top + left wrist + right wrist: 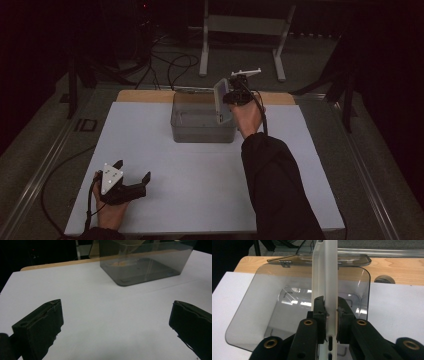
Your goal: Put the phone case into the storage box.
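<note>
Gripping a white phone case (pixel 324 277) edge-on, the right claw (pixel 331 315) has its two black jaws pressed against the case's flat sides. In the right gripper view the case rises upright toward twelve o'clock, over the open mouth of a smoky clear plastic box (pixel 244 322); the box's hinged lid (pixel 319 259) lies folded back at the far rim. In the high view the right claw (pixel 235 95) sits at the box's (pixel 200 131) three o'clock edge, holding the case (pixel 220 100) tilted above that corner; the box stands on the table (pixel 200 190) near its far middle. At about eight o'clock from the box, well apart from it, the left claw (pixel 131 172) rests low near the table's near corner, its jaws spread wide with nothing between them. The left gripper view looks across bare table (pixel 105 322) toward the box (pixel 145 267).
</note>
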Available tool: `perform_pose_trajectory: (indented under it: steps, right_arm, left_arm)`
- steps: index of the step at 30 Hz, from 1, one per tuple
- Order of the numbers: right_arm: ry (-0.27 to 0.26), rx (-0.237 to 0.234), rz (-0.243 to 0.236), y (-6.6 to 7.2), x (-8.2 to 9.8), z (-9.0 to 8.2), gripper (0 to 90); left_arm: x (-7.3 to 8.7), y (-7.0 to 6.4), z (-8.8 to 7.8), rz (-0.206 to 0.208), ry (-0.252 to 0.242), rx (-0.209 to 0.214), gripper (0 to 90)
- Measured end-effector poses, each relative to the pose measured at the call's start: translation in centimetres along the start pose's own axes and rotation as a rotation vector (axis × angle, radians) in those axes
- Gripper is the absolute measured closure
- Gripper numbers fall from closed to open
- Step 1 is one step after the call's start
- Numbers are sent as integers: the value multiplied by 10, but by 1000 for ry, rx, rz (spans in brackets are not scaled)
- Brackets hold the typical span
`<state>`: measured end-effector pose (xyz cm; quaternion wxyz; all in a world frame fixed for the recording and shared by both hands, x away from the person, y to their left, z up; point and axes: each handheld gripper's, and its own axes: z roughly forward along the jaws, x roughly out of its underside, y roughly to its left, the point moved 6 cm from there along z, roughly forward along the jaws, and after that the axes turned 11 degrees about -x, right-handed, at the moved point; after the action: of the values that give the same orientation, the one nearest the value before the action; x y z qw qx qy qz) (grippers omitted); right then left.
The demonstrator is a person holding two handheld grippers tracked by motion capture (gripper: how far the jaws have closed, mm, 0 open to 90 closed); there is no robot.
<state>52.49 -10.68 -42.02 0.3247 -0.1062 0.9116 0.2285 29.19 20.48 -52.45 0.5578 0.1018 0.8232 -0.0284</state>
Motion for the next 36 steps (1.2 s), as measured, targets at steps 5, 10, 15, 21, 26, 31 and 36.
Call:
perform_pose_trajectory:
  steps: [5, 10, 15, 21, 26, 31, 36]
  right_arm:
    - [5, 24, -2, -4, 0, 2, 817]
    - [13, 41, 8, -8, 2, 4, 817]
    - [21, 56, 14, -12, 5, 8, 817]
    - [33, 81, 10, -16, 9, 14, 816]
    - [47, 95, 31, -20, 13, 19, 816]
    - [61, 107, 32, -23, 17, 23, 816]
    - [63, 127, 26, -25, 19, 25, 815]
  left_arm:
    - [0, 0, 0, -1, 0, 0, 4]
    - [0, 0, 0, 1, -1, 0, 4]
    - [0, 0, 0, 2, -1, 0, 4]
    - [0, 0, -1, 3, -2, -2, 4]
    - [0, 0, -1, 1, -3, -1, 4]
    - [0, 1, -1, -1, -4, -2, 4]
    - [0, 1, -1, -1, -4, -2, 4]
